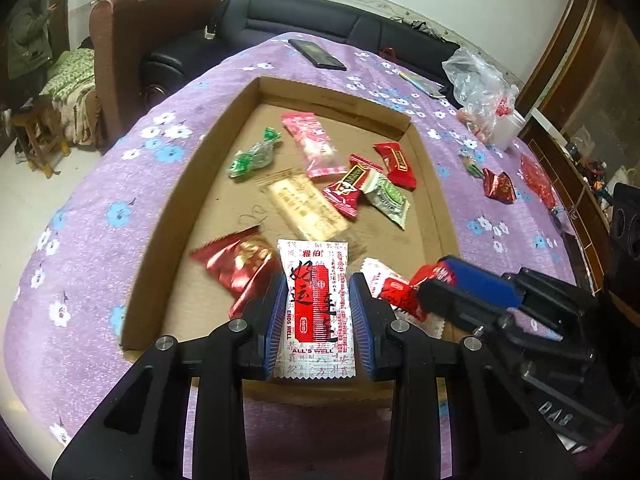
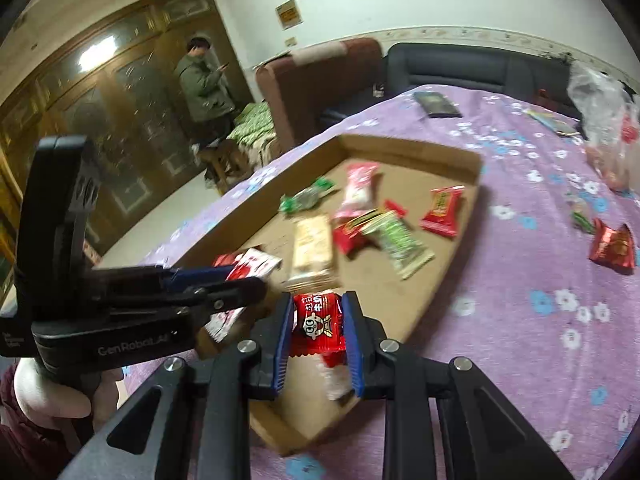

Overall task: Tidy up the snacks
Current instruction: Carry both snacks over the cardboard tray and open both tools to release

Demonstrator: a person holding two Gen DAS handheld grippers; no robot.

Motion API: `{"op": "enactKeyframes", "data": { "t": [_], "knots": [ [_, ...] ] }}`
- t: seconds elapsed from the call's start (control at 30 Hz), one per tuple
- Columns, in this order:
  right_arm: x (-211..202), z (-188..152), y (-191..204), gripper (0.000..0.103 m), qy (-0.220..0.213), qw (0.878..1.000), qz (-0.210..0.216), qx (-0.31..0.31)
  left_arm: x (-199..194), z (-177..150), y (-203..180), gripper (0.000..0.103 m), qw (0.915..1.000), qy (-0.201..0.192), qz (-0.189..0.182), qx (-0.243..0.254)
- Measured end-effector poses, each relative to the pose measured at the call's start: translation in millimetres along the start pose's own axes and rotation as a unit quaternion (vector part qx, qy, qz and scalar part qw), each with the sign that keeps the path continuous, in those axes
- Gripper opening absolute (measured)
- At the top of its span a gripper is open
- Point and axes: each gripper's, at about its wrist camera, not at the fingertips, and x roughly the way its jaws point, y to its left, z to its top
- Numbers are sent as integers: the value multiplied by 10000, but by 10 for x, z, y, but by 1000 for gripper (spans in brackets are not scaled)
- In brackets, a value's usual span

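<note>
My left gripper (image 1: 318, 288) is shut on a white snack packet with red print (image 1: 316, 308), held over the near end of the shallow cardboard tray (image 1: 436, 204). My right gripper (image 2: 316, 312) is shut on a small red snack packet (image 2: 318, 324), also above the tray's near corner (image 2: 280, 432). From the left wrist view the right gripper (image 1: 444, 276) shows at the right with the red packet in its pads. Several wrapped snacks lie in the tray: green (image 1: 256, 154), pink (image 1: 316, 144), beige (image 1: 306, 206) and red (image 1: 396, 164) ones.
The tray sits on a purple flowered cloth (image 1: 120, 208). Loose red snacks (image 1: 498, 186) and a clear plastic bag (image 1: 480, 88) lie at the right. A dark flat box (image 1: 318, 54) lies at the far end. A person (image 2: 204, 84) stands by the cabinet, beyond sofas.
</note>
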Motion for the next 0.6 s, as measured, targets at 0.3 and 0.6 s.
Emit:
{"op": "enactKeyframes", "data": {
  "t": [0.3,0.6],
  "knots": [
    [158,-51,157,27,135,9997,-72,-194,-55,20,36,32,9994,-167,317,1],
    [153,-70,208,44,110,9995,-162,-241,-103,20,-49,32,9960,-306,809,207]
  ]
}}
